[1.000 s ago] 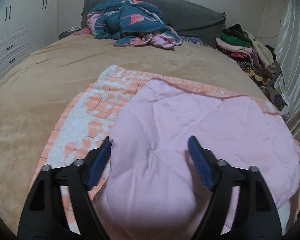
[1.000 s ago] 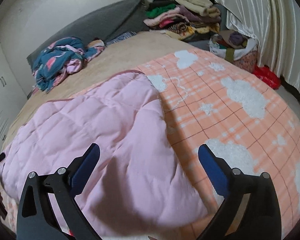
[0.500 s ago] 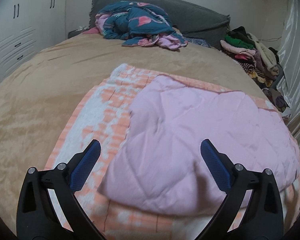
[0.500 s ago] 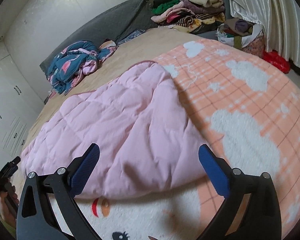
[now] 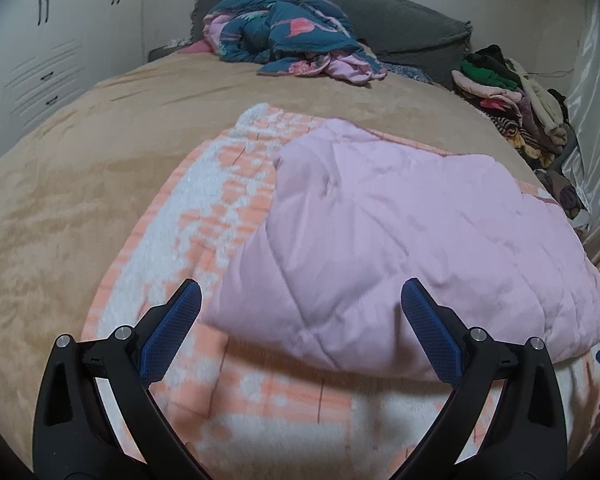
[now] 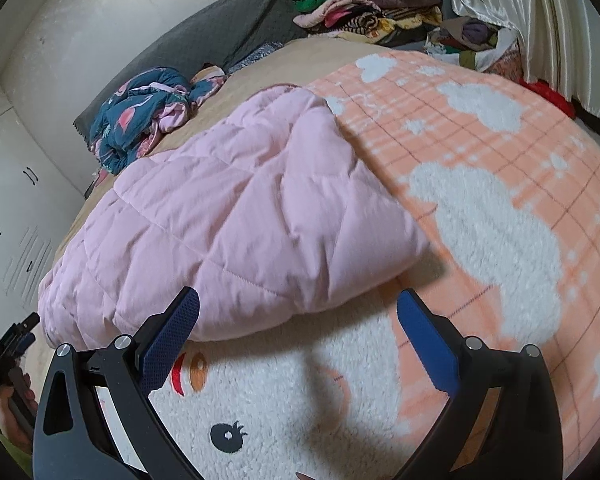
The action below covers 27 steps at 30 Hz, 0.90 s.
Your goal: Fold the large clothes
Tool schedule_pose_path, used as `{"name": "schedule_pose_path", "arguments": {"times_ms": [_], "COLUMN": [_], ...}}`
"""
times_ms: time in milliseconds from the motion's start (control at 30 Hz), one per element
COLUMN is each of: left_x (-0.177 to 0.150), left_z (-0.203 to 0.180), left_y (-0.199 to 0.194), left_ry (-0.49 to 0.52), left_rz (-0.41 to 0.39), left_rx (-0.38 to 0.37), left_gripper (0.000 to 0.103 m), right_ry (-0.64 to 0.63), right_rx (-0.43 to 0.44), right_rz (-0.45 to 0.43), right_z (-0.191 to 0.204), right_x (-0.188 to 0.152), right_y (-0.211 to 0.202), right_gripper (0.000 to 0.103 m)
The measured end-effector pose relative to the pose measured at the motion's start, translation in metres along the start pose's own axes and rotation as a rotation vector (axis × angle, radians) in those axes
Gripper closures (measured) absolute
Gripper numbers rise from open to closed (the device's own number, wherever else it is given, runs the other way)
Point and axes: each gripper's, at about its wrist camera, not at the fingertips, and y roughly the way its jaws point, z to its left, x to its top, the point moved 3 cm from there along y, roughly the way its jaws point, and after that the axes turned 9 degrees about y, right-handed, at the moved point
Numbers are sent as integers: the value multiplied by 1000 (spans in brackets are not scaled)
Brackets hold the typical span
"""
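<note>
A pink quilted garment (image 5: 400,240) lies folded over on an orange and white fleece blanket (image 5: 204,208) spread on the bed. It also shows in the right wrist view (image 6: 236,224), on the same blanket (image 6: 480,200). My left gripper (image 5: 300,328) is open and empty, held just short of the garment's near folded edge. My right gripper (image 6: 298,332) is open and empty, also just short of the near edge, above the blanket's cartoon face.
A tan bedspread (image 5: 80,168) covers the bed. A crumpled teal floral quilt (image 5: 284,32) lies by the grey headboard (image 5: 400,28). A pile of clothes (image 5: 512,100) sits at the right side. White wardrobes (image 5: 40,52) stand left, a curtain (image 6: 540,12) right.
My left gripper has let go of the pink garment and opened wide. Both grippers have drawn back toward the near edge, and the garment now lies flat, folded over.
</note>
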Motion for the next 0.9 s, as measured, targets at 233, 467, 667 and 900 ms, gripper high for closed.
{"name": "schedule_pose_path", "arguments": {"times_ms": [233, 467, 667, 900], "left_x": [-25, -40, -35, -27], "left_z": [1, 1, 6, 7], "left_y": [1, 21, 32, 50], "left_ry": [-151, -292, -383, -452], "left_rz": [41, 70, 56, 72], "left_rx": [-113, -236, -315, -372], "left_gripper": [9, 10, 10, 9], "right_ry": [40, 120, 187, 275], "right_rx": [-8, 47, 95, 184], "right_rz": [23, 60, 74, 68], "right_z": [-1, 0, 2, -2], "right_x": [-7, -4, 2, 17], "right_y": [8, 23, 41, 60], "right_gripper": [4, 4, 4, 4]}}
